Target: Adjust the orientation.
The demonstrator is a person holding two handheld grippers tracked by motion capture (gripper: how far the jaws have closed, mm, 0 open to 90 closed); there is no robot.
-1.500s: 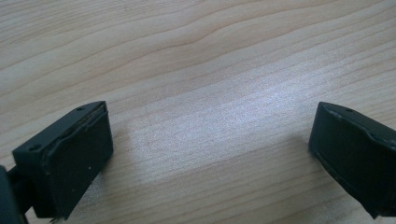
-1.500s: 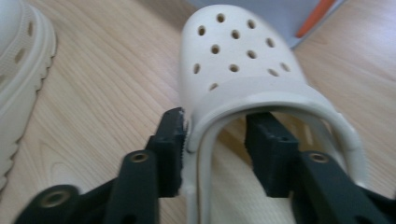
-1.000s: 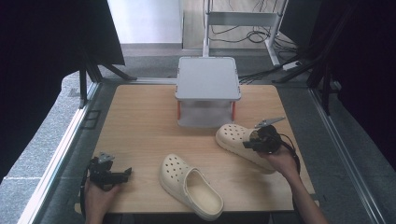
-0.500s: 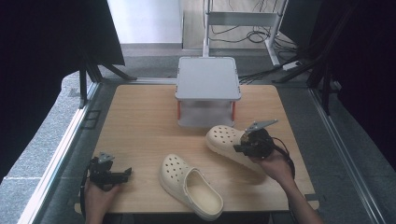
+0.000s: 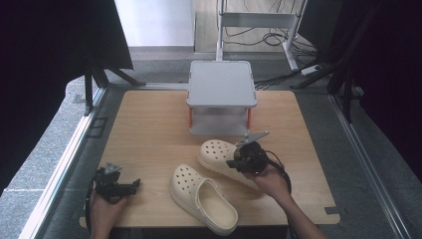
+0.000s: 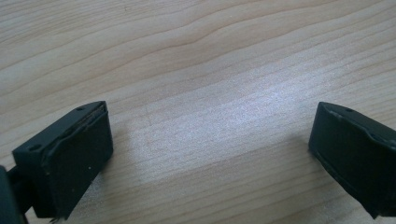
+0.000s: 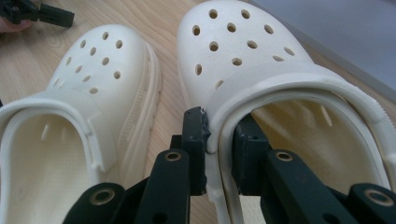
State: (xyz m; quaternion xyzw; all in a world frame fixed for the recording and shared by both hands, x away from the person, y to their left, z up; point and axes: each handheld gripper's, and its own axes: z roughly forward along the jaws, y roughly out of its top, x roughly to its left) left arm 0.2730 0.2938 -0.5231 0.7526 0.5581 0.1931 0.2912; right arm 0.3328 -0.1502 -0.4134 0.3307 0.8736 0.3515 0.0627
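Right gripper (image 7: 219, 140) pinches the side wall of the cream perforated foam clog (image 7: 280, 93), just beside its twin clog (image 7: 84, 102), perhaps barely lifted, near the grey shelf (image 5: 221, 84). Left gripper (image 6: 210, 158) rests spread over the wooden table (image 6: 210, 70).

Left gripper (image 5: 130, 185) low at near-left table corner, jaws spread wide, nothing between pads, left hand (image 5: 104, 209) wrapped behind it. Right gripper (image 7: 219, 140) reaching in from right, 2 jaws clamped tight on clog (image 7: 261, 79) side wall, right hand (image 5: 272, 180) behind.
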